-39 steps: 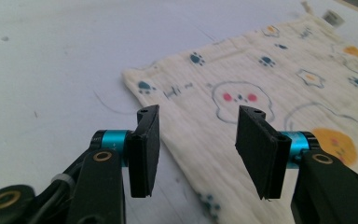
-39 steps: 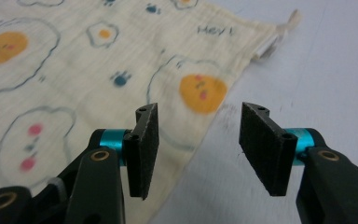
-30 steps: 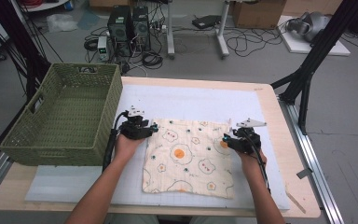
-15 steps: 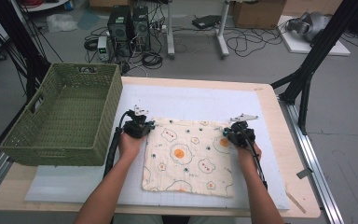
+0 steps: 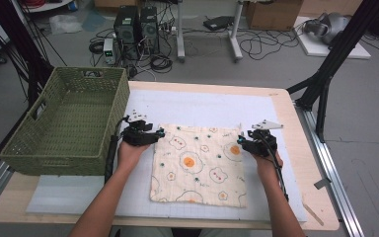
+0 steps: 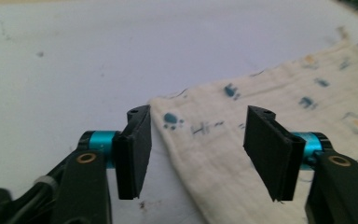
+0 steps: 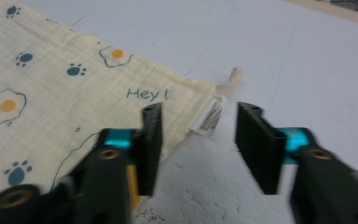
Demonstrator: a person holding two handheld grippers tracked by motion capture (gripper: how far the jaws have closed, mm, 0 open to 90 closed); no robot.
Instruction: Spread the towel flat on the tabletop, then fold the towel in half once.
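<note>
A cream cloth [image 5: 197,165] printed with fried eggs and paw prints lies flat on the white mat [image 5: 202,103]. My left gripper [image 5: 159,133] sits at its far left corner. In the left gripper view the left gripper [image 6: 198,114] has just been opening; the cloth's corner [image 6: 205,154] lies between the jaws and the pads do not touch it. My right gripper [image 5: 240,140] is at the far right corner. The right gripper [image 7: 200,108] has also just been opening, and its jaws stand apart around the corner's white label [image 7: 209,116], with the cloth [image 7: 74,93] lying loose.
A green woven basket [image 5: 64,123] stands on the table's left side, close to my left hand. The wooden table edge [image 5: 296,123] runs along the right. Cables, computer towers and black stand legs are on the floor beyond the table.
</note>
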